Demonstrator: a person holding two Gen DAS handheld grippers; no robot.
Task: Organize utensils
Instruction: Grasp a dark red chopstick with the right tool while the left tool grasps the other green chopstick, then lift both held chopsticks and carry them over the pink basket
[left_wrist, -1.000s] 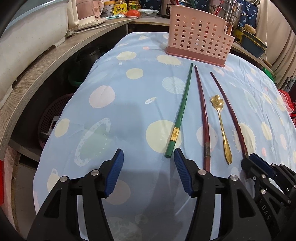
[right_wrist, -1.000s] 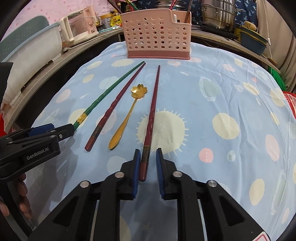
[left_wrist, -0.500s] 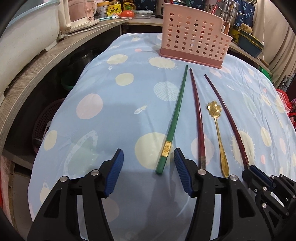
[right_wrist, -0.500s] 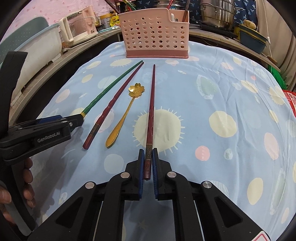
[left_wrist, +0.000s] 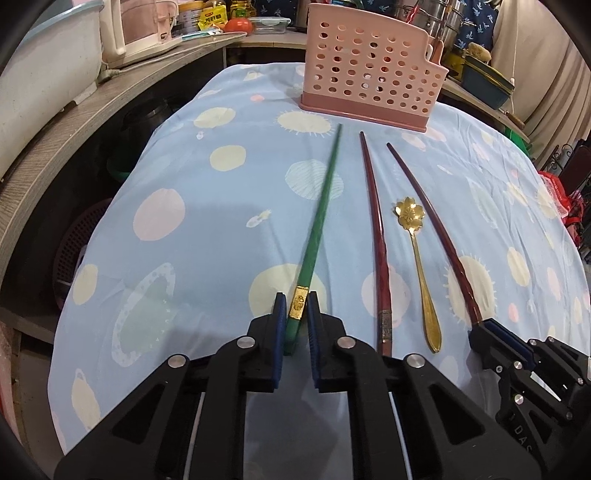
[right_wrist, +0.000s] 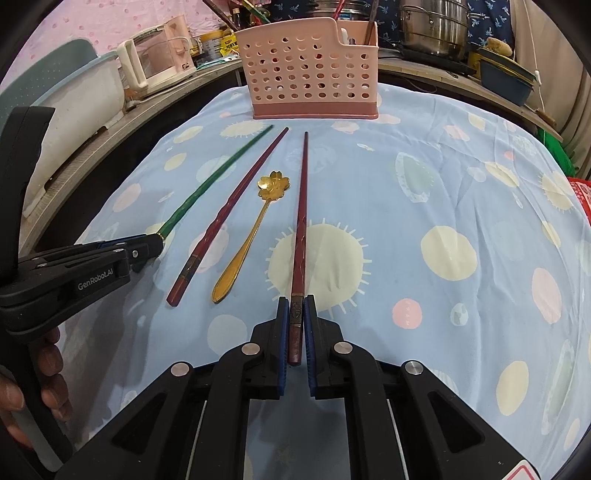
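Cluttered kitchen counters are ringing a table under a light-blue cotton cloth (left_wrist: 192, 177) printed with pale dots. At the far edge a perforated pink plastic basket (right_wrist: 308, 66) is standing upright. The left gripper (left_wrist: 295, 314), its jaws having just been closing, is clamping the gold-banded near end of a slim green chopstick (left_wrist: 321, 206). The right gripper (right_wrist: 296, 317) is pinching the near end of a dark-red lacquered chopstick (right_wrist: 301, 206). Between them are lying a second dark-red chopstick (right_wrist: 236, 206) and a gold flower-bowled metal spoon (right_wrist: 255, 229).
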